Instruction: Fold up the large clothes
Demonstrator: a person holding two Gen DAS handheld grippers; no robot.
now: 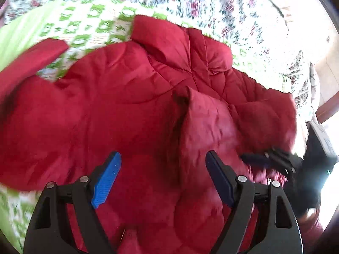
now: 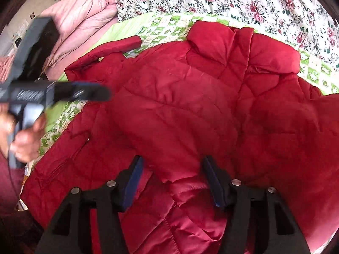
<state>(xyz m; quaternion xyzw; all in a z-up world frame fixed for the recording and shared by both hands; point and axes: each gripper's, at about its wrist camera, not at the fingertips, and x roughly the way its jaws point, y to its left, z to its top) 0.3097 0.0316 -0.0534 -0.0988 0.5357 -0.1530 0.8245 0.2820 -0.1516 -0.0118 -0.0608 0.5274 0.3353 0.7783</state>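
The red jacket (image 2: 190, 105) lies spread on the green patterned sheet (image 2: 161, 29), collar at the far side. One panel is laid across its middle; the far left sleeve (image 2: 114, 46) still sticks out. Most folding remains, I judge. The left gripper (image 1: 163, 180) and the right gripper (image 2: 171, 182) hover with fingers spread, pinching nothing.

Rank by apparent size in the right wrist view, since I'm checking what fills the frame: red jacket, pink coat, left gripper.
1. red jacket
2. pink coat
3. left gripper, though it's blurred and nearer the camera, so its place against the coat is unsure.
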